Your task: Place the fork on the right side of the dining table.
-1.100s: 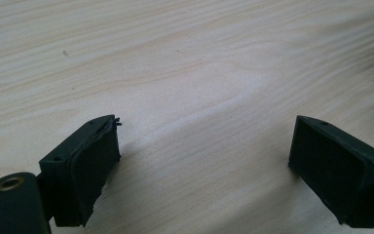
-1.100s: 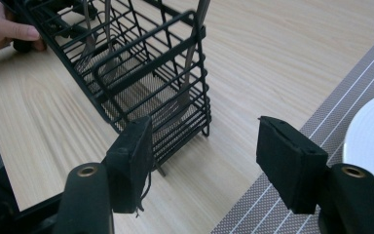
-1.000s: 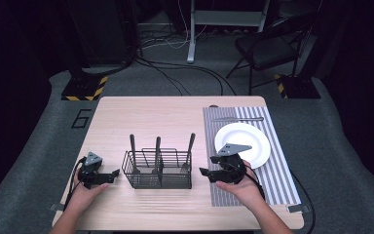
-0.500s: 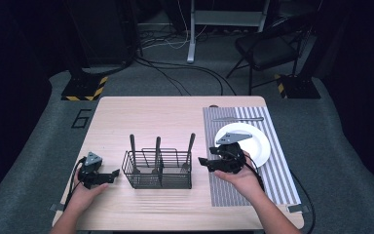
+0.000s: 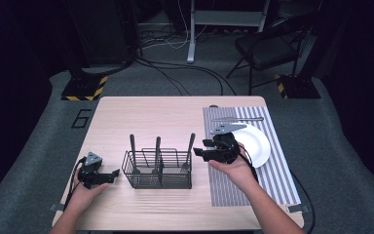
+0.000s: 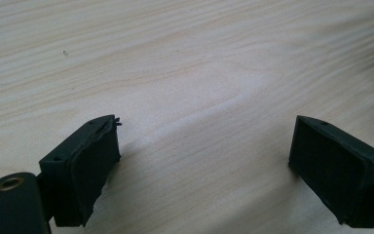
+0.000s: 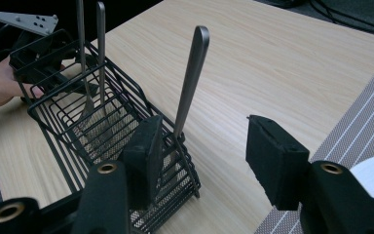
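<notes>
We note the right gripper (image 5: pixel 200 154) has advanced from the white plate (image 5: pixel 258 146) toward the black wire caddy (image 5: pixel 158 170). Left gripper (image 5: pixel 108 176) rests, jaws apart. Right jaws apart beside the steel utensil handle (image 7: pixel 191 73); a skewed approach risks tipping the caddy.

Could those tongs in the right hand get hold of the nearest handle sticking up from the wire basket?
Probably yes. The right tongs are open and point at the handle, which stands clear above the basket rim with nothing between.
</notes>
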Tool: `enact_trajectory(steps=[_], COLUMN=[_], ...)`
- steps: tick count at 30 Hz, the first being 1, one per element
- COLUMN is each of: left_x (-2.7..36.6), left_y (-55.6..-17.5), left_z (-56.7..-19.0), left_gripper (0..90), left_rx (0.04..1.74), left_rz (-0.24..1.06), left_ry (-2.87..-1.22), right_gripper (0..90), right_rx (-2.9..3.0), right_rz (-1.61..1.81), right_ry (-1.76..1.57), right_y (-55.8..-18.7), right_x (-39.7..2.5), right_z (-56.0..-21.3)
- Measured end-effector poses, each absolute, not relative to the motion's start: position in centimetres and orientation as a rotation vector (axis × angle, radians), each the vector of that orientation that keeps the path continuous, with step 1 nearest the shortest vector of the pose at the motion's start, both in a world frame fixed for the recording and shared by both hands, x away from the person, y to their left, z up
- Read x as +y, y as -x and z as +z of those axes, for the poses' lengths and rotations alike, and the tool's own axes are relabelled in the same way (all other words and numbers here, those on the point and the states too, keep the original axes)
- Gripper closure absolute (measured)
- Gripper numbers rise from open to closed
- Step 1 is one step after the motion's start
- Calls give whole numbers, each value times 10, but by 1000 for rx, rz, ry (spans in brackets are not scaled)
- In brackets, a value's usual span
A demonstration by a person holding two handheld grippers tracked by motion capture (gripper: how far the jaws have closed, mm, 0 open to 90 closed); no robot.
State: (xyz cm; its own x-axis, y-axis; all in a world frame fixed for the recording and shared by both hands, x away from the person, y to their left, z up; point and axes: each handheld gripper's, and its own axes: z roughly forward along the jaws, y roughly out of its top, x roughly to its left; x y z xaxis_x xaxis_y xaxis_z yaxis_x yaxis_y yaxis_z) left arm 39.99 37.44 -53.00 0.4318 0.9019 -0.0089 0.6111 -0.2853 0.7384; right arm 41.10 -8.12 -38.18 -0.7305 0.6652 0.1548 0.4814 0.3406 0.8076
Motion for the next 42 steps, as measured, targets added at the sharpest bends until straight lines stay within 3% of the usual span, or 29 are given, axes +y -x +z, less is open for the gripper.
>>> enact_trajectory(steps=[33, 42], left_x=[374, 374], left_y=[-400, -400], left_z=[-530, -530], left_gripper=[108, 108], left_rx=[1271, 1271], left_rz=[550, 550], left_ry=[-2009, -2010], right_gripper=[703, 819], right_rx=[2406, 2405], right_rz=[1357, 1363], right_ry=[-981, -998], right_y=[-432, -433], right_x=[-56, -57], right_z=[-357, -355])
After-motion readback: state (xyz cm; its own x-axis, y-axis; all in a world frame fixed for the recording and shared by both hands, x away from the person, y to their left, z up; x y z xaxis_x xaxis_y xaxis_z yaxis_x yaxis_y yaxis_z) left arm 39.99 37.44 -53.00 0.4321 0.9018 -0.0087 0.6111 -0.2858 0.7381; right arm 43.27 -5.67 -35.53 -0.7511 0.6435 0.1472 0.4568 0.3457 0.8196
